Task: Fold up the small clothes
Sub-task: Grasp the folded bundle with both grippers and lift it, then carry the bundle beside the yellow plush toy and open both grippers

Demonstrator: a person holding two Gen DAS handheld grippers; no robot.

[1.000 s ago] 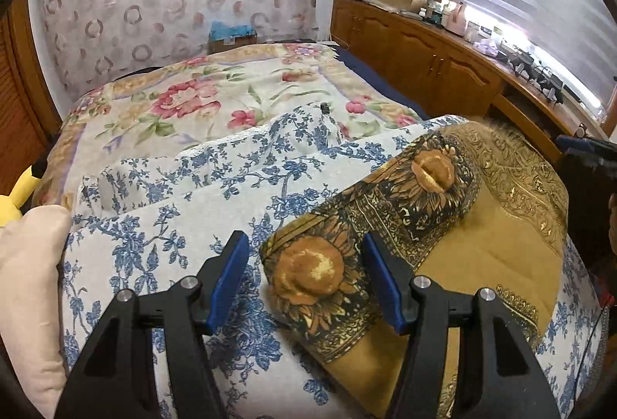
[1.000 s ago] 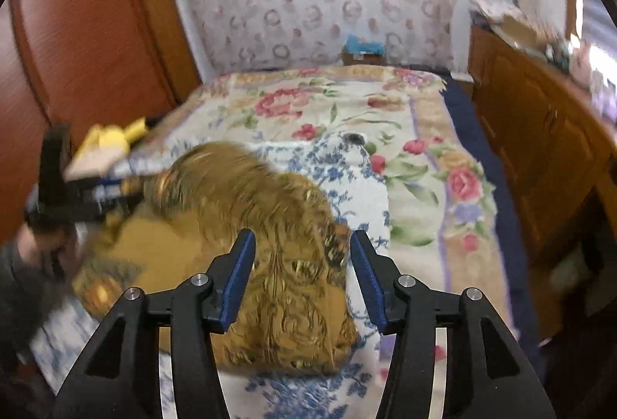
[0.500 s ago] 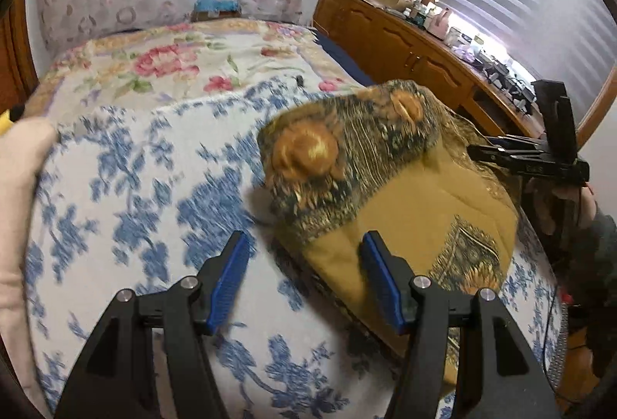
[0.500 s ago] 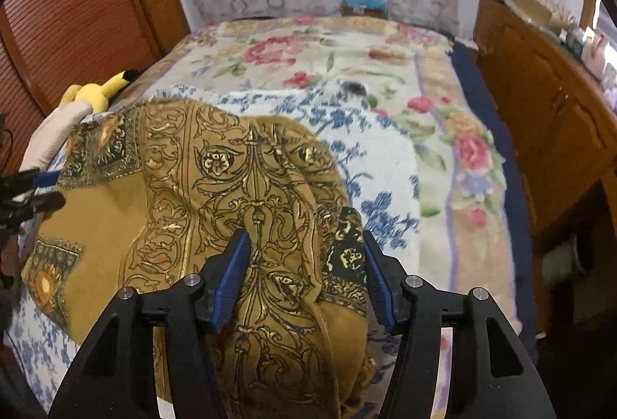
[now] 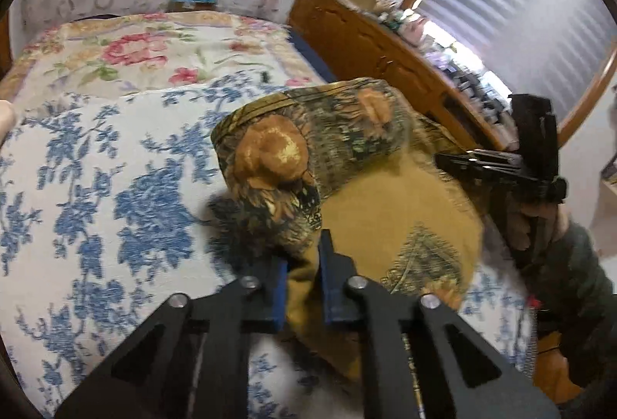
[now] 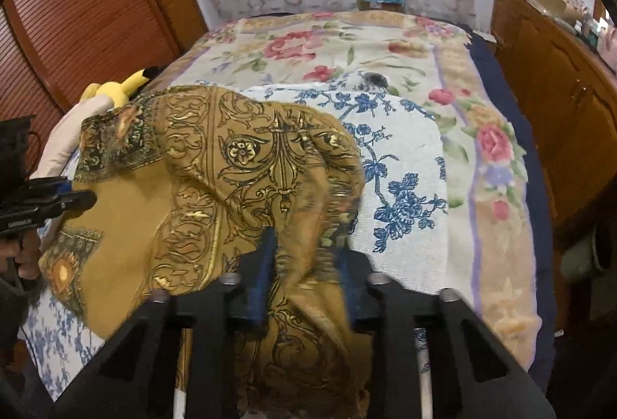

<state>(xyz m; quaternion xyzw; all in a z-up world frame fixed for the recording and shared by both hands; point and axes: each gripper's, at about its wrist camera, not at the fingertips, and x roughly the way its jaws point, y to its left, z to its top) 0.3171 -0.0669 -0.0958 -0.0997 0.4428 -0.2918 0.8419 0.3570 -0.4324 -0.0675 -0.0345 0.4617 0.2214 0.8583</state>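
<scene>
Both grippers [image 5: 302,284] pinching mustard cloth [image 5: 401,214]

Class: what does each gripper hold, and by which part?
Both hold the mustard cloth: left gripper pinches its near edge; right gripper, jaws closing, its bunched patterned border.

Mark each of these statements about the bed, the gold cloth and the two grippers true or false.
1. The left gripper is pinching the gold patterned cloth. True.
2. The right gripper hangs empty above the bed. False: its jaws are closing with a fold of the cloth between them.
3. A yellow plush toy lies at the bed's edge. True.
4. The cloth lies on a bare wooden table. False: it rests on a blue floral cover.
</scene>
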